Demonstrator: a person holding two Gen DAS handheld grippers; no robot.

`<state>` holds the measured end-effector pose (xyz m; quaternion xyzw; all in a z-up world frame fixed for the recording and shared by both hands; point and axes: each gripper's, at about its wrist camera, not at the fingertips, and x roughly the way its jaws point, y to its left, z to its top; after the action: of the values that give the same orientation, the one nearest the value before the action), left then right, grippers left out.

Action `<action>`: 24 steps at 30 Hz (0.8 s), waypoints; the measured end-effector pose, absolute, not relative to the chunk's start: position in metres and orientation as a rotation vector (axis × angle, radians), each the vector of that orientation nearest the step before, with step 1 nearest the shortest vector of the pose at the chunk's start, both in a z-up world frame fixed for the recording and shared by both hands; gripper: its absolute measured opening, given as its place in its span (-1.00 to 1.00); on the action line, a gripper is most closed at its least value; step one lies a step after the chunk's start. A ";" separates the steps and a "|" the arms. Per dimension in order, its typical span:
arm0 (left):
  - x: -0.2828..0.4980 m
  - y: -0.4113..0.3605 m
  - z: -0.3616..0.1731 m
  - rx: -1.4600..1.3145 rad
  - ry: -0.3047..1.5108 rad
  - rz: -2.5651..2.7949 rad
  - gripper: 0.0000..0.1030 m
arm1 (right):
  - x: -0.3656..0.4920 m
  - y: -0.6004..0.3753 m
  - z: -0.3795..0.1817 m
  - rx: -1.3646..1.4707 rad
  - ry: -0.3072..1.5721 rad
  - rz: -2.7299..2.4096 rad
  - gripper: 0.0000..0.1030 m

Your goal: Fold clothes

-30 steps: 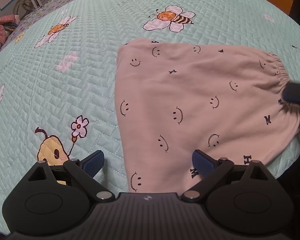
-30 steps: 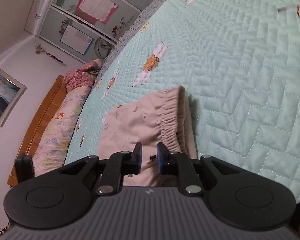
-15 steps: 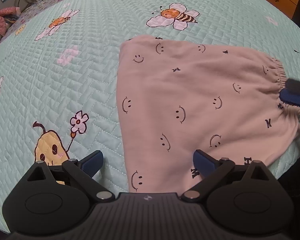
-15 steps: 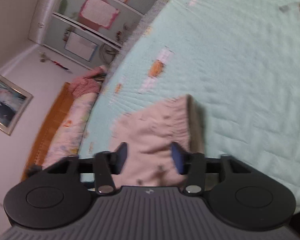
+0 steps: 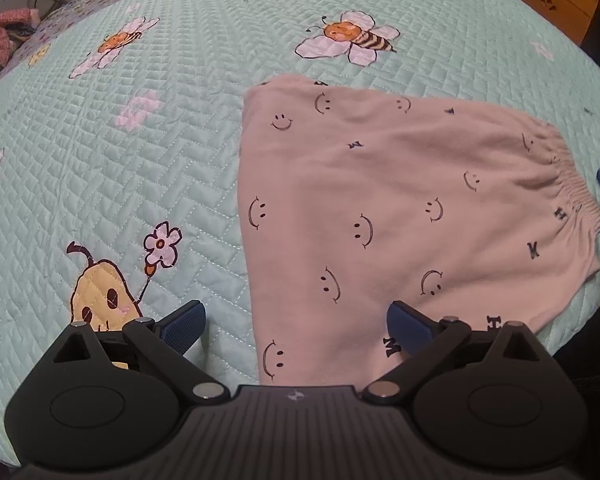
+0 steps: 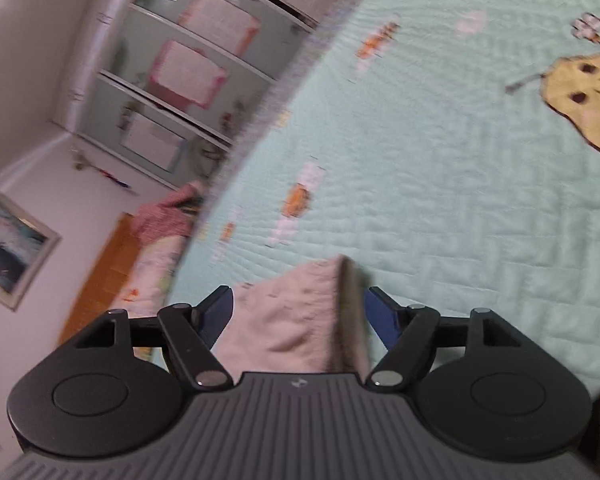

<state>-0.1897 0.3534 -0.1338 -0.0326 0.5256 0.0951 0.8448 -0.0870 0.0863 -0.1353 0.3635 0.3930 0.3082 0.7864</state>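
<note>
Lying flat on the quilted bedspread (image 5: 180,160), the pink smiley-print garment (image 5: 380,208) runs its long axis from the near hem out to the gathered waistband (image 5: 564,184) on the right. Left gripper (image 5: 296,324) hangs over that near hem, angled down, jaws wide, nothing pinched. Right gripper (image 6: 298,312) sits low at the waistband end, jaws opening, cloth between them but unpressed. Either hand looks placed for the next fold.

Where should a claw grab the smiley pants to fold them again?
Probably the near bottom corner of the smiley pants, coming from the bed's front edge: the cloth lies flat there, right between the open left claw tips, so it can lift and fold across.
</note>
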 end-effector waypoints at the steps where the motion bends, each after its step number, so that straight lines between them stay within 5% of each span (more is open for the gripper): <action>1: -0.191 0.357 -0.130 -0.110 1.099 0.193 0.89 | -0.086 0.085 -0.138 0.785 0.864 0.649 0.44; 10: -0.206 0.411 -0.090 -0.381 0.916 0.176 0.86 | -0.084 0.078 -0.147 0.830 0.929 0.613 0.46; 24: -0.197 0.447 -0.138 -0.557 1.032 0.189 0.86 | -0.085 0.103 -0.160 0.781 1.065 0.696 0.47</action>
<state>-0.1971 0.4471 -0.1381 -0.2623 0.4862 0.0889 0.8288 -0.0846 0.1028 -0.1599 0.3554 0.4843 0.3164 0.7342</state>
